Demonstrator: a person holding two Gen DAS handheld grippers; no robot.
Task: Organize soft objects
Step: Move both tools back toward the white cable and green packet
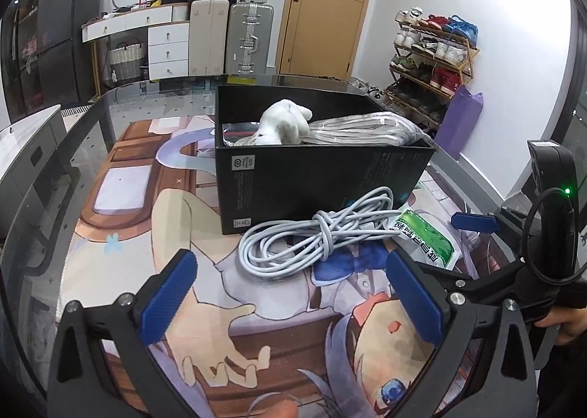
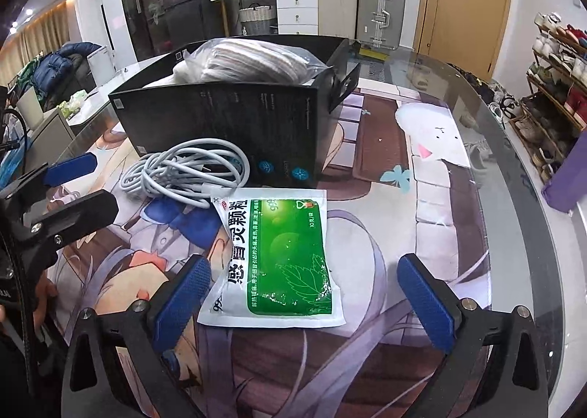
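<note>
While jaws gape, sachet (image 2: 279,256) lies between (untouched).

Two hand-held grippers, black frames with blue fingers

The left gripper (image 1: 291,295) has a matte black frame with triangular cut-outs, round silver screws at the joints, and two blue fingers (image 1: 168,297) with a fine ribbed texture. The right gripper (image 2: 302,302) is built the same, and its blue fingers (image 2: 427,304) carry a knurled, dotted pattern. Seen beside the left gripper, the right one has a black handle unit with a small green light (image 1: 567,191) and a black cable (image 1: 539,212) looping along it.
</note>
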